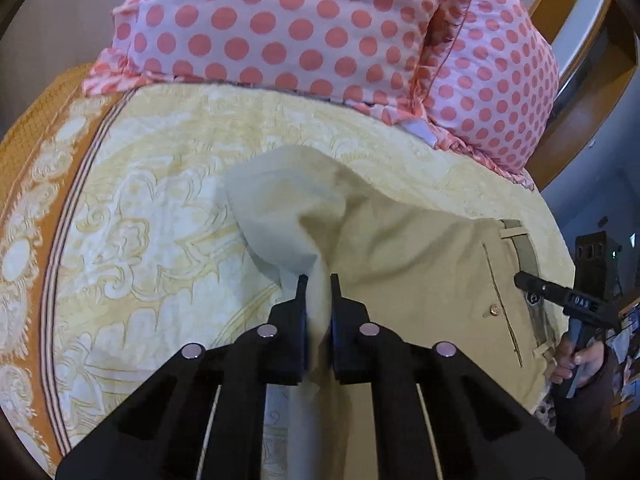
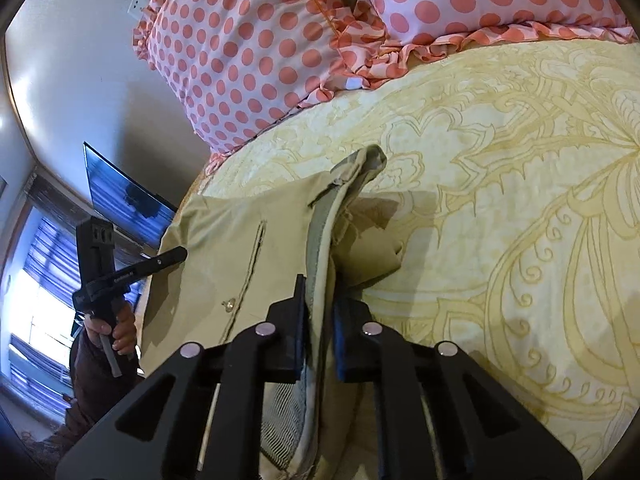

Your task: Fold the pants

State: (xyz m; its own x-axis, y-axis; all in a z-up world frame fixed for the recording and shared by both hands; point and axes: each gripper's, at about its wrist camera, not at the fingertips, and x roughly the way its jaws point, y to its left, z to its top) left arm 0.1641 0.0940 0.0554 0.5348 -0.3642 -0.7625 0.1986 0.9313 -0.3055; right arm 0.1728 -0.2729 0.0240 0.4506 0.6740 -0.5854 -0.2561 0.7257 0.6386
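Note:
Beige pants [image 1: 420,272] lie on a yellow patterned bedspread [image 1: 152,216]. My left gripper [image 1: 318,280] is shut on a bunched fold of the pants' pale fabric and holds it lifted above the bed. My right gripper [image 2: 320,292] is shut on the pants' waistband [image 2: 320,240], raised on edge, with the back pocket and button [image 2: 230,303] to its left. The right gripper also shows in the left wrist view [image 1: 560,296] at the waistband end. The left gripper also shows in the right wrist view [image 2: 160,264] at the pants' far edge.
Two pink polka-dot pillows [image 1: 280,28] lean at the head of the bed. A wooden headboard [image 1: 576,92] rises to the right. A screen [image 2: 120,196] and a bright window [image 2: 36,292] stand beyond the bed's edge. An orange bedspread border [image 1: 36,184] runs at the left.

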